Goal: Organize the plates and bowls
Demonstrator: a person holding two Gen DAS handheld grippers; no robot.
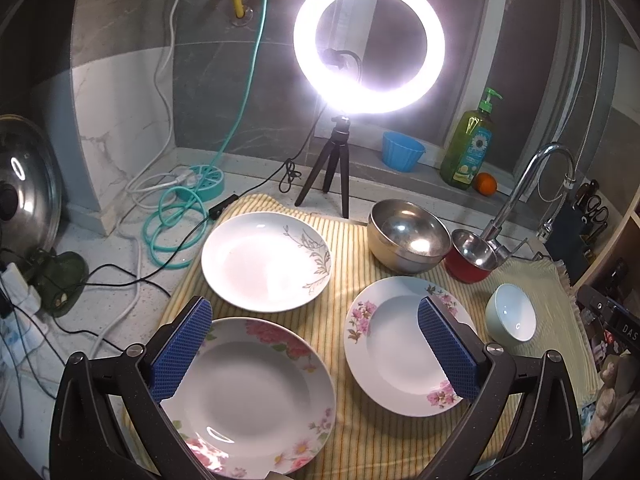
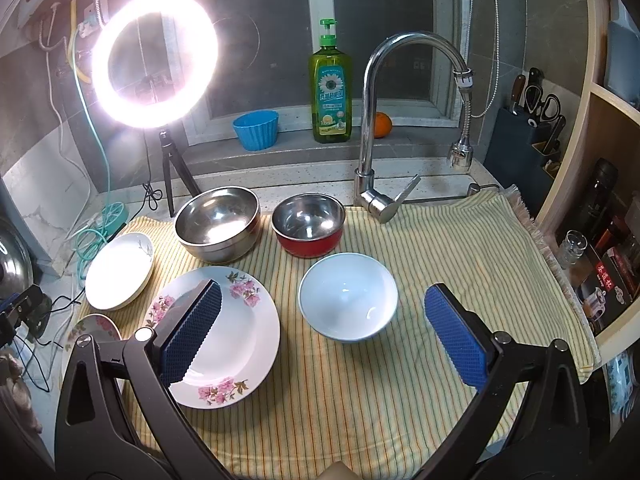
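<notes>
Three plates lie on a striped cloth [image 1: 344,248]: a grey-leaf plate [image 1: 266,261] at the back left, a large pink-rose plate [image 1: 248,396] in front of it, and a pink-blossom plate [image 1: 400,344] to the right. A big steel bowl [image 1: 408,236], a red-sided steel bowl [image 1: 472,256] and a pale blue bowl [image 1: 512,318] stand at the right. My left gripper [image 1: 316,344] is open and empty above the two front plates. My right gripper [image 2: 324,336] is open and empty above the pale blue bowl [image 2: 348,296], beside the blossom plate [image 2: 236,336].
A lit ring light on a tripod [image 1: 332,168] stands behind the cloth. A tap [image 2: 372,128] rises at the back right. On the sill are a blue cup [image 2: 256,130], a green soap bottle [image 2: 330,88] and an orange [image 2: 382,125]. Cables [image 1: 168,224] lie left. A knife block [image 2: 528,140] stands right.
</notes>
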